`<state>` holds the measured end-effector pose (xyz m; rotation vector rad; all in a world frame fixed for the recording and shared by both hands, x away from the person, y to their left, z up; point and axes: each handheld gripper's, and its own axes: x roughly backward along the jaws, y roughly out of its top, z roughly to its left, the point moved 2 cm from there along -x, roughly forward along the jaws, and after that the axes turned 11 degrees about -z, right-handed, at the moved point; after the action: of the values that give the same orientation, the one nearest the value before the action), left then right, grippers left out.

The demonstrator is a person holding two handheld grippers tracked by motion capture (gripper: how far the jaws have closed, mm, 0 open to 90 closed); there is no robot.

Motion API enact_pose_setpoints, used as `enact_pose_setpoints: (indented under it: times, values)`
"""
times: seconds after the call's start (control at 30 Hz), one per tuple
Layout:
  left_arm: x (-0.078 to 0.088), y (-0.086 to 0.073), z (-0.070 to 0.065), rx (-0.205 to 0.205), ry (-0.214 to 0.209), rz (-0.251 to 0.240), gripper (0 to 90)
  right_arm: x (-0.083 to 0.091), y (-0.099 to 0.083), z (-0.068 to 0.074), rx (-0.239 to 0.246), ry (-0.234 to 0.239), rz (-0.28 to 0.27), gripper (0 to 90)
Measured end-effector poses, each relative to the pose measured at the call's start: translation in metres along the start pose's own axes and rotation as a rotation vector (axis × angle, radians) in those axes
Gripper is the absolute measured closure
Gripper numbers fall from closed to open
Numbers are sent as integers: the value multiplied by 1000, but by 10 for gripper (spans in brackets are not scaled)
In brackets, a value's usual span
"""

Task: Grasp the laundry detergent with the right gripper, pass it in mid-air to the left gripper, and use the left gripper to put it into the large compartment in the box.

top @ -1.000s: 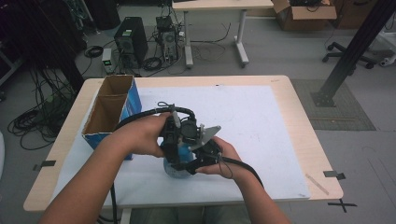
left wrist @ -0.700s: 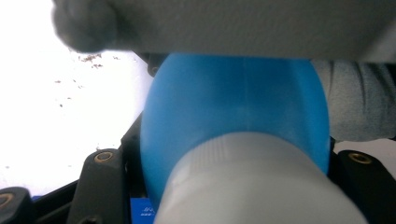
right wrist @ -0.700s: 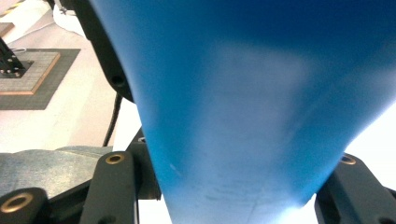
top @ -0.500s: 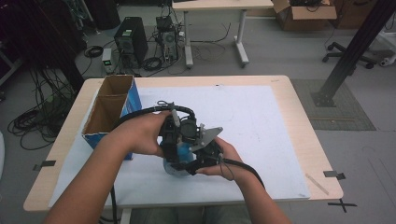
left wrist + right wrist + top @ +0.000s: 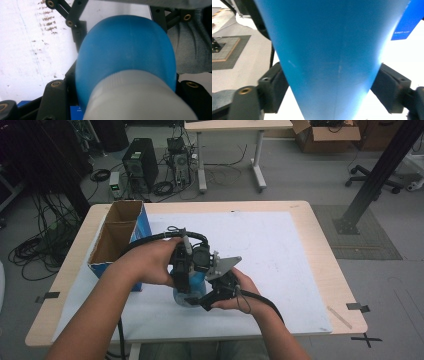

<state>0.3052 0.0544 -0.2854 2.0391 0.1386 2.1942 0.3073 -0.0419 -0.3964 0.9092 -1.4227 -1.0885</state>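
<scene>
Here my left gripper (image 5: 186,281) clenches the blue bottle (image 5: 192,285) by its white cap end near the table's (image 5: 300,245) front edge; my right gripper's (image 5: 212,295) jaws have just been opening around its body.

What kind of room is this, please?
Probably a lab or workshop. A desktop computer tower and tangled cables sit on the floor, a black metal frame post stands at the right, and opened cardboard boxes lie behind the table.

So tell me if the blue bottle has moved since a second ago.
No. The blue bottle sits at the same spot beside the cardboard box, clamped by the left gripper.
</scene>
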Motion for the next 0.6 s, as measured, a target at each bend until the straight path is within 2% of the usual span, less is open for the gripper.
enact_pose_setpoints:
  times: [0.27,0.4,0.47,0.57,0.6]
  values:
    - [1,1,2,10,2,6,398,2,0,0,-26,-12,-10,76]
    - [1,0,4,26,4,3,397,5,0,0,-45,5,-17,35]
    - [1,1,5,23,3,8,397,8,0,-1,-38,11,-18,24]
    - [2,1,7,38,14,4,396,14,0,-4,-9,8,-11,20]
    - [4,1,8,46,15,9,396,16,1,-4,-16,6,-15,20]
